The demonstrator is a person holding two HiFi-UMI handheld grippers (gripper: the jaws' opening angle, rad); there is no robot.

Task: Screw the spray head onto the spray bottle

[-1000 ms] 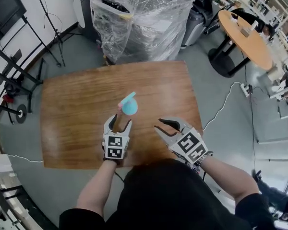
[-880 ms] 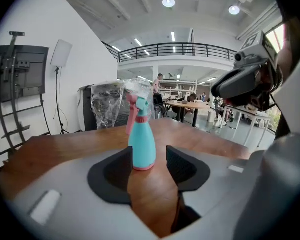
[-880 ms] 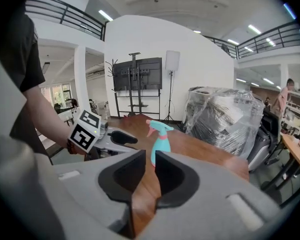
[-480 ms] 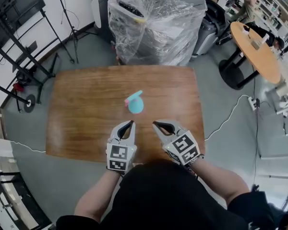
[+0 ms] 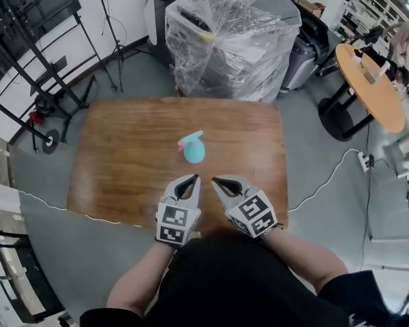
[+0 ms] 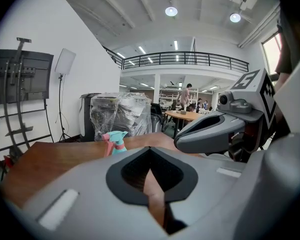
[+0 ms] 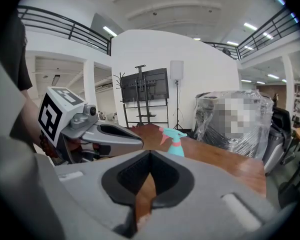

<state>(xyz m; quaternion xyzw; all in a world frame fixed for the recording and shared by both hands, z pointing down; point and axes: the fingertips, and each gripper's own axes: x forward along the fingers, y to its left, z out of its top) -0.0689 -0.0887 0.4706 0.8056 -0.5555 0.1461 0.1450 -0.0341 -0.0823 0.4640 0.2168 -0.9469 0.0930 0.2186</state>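
A teal spray bottle (image 5: 193, 149) with its teal spray head and pink trigger on top stands upright near the middle of the brown table (image 5: 123, 148). It also shows in the left gripper view as the spray bottle (image 6: 115, 141) and in the right gripper view as the spray bottle (image 7: 175, 143). My left gripper (image 5: 193, 178) is shut and empty, a little nearer than the bottle. My right gripper (image 5: 214, 180) is shut and empty beside it. Both hover at the table's near edge, tips close together.
A large plastic-wrapped machine (image 5: 228, 36) stands beyond the table's far edge. A round orange table (image 5: 371, 84) is at the right. Black stands (image 5: 27, 53) are at the left. A white cable (image 5: 327, 172) runs on the grey floor.
Both grippers closed from open and drew back from the bottle toward the near table edge. The left gripper let go of the bottle, which stands free.
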